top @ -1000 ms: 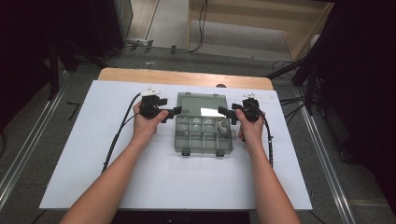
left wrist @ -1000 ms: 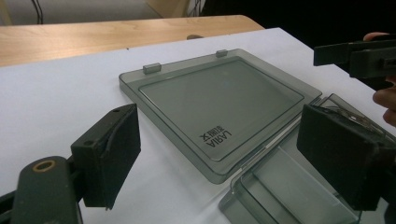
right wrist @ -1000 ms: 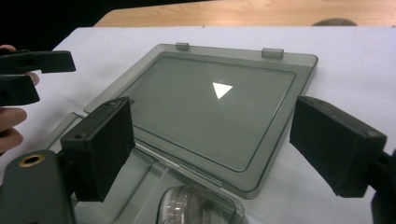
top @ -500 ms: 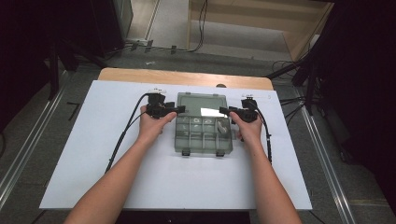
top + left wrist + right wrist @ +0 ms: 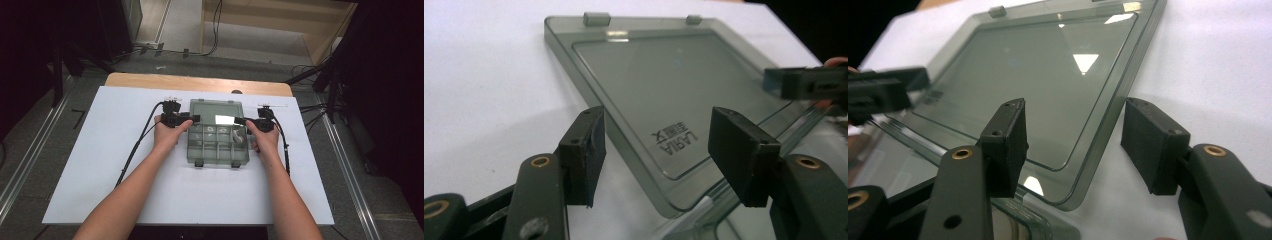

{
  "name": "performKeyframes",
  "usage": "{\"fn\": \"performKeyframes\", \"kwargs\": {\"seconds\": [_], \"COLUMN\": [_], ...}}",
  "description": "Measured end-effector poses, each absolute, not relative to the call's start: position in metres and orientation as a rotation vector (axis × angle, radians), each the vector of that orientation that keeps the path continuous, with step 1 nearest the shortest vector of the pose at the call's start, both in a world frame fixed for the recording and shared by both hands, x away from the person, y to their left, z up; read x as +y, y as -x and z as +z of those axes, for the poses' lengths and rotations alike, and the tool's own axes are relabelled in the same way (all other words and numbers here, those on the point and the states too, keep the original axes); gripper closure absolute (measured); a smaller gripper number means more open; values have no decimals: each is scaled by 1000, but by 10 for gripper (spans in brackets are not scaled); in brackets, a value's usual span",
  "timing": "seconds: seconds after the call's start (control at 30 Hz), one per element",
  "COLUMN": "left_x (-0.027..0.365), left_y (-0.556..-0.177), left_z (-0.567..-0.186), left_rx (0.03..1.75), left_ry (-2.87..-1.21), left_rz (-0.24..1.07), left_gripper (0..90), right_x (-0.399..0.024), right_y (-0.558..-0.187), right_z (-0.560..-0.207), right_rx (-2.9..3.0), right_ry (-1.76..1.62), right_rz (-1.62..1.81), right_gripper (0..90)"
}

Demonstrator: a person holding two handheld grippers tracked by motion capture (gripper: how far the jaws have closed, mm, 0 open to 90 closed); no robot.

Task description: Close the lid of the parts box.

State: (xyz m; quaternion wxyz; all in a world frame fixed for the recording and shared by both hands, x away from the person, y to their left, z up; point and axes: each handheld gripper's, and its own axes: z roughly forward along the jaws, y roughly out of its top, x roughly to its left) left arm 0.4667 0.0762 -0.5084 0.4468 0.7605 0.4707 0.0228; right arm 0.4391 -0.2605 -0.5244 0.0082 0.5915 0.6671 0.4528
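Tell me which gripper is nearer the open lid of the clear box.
Neither, about equal. The left gripper straddles the left edge of the lid near the hinge; the right gripper straddles its right edge, pads not visibly pressing.

The open box (image 5: 218,146) lies on the white sheet (image 5: 100,150), its lid (image 5: 216,111) behind, tongs either side.

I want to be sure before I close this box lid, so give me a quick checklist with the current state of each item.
1. Lid lying open flat behind the compartment box: ok.
2. Left hand-held gripper straddles the lid's edge: ok.
3. Right hand-held gripper straddles the opposite edge: ok.
4. Pads pressing on the lid: not ok, gaps show on both; jaws have just been closing.
5. Compartment contents clear of the rim: cannot tell.
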Motion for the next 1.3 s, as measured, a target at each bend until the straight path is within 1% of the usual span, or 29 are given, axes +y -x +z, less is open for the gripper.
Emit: {"fn": "performKeyframes", "kwargs": {"seconds": [0.1, 0.17, 0.27, 0.33, 0.43, 0.53, 0.63, 0.83, 0.87, 0.97, 1.0, 1.07, 1.2, 1.27, 1.3], "left_x": [78, 78, 80, 82, 82, 82, 87, 92, 93, 95, 96, 96, 96, 98, 98], "left_y": [-469, -470, -471, -471, -471, -471, -471, -465, -463, -460, -459, -455, -456, -457, -458], "left_z": [-510, -510, -509, -509, -509, -507, -502, -490, -490, -488, -488, -488, -488, -488, -487], "left_rx": [1203, 1216, 1232, 1222, 1220, 1209, 1177, 1106, 1095, 1078, 1073, 1055, 1055, 1065, 1071], "left_ry": [-1845, -1841, -1833, -1825, -1805, -1802, -1800, -1809, -1799, -1790, -1793, -1793, -1789, -1785, -1773], "left_rz": [4, 2, 1, -19, -38, -25, -11, 56, 55, 67, 80, 108, 102, 88, 92], "left_gripper": [386, 394, 438, 505, 531, 560, 625, 732, 748, 787, 818, 819, 816, 802, 768], "right_x": [-261, -261, -260, -261, -263, -264, -266, -267, -268, -268, -266, -265, -264, -263, -263], "right_y": [-439, -439, -439, -438, -436, -435, -433, -425, -422, -417, -415, -413, -410, -408, -408], "right_z": [-524, -524, -525, -523, -519, -517, -513, -501, -500, -498, -497, -497, -497, -497, -497], "right_rx": [2083, 2084, 2094, 2070, 2051, 2047, 2034, 2019, 2010, 2003, 1996, 1988, 1978, 1972, 1971], "right_ry": [-1859, -1855, -1849, -1843, -1822, -1806, -1781, -1686, -1674, -1628, -1611, -1586, -1554, -1539, -1531], "right_rz": [1422, 1409, 1428, 1436, 1450, 1449, 1450, 1429, 1424, 1415, 1401, 1391, 1387, 1383, 1379], "right_gripper": [420, 469, 488, 530, 585, 621, 668, 763, 804, 815, 817, 819, 822, 822, 823]}}
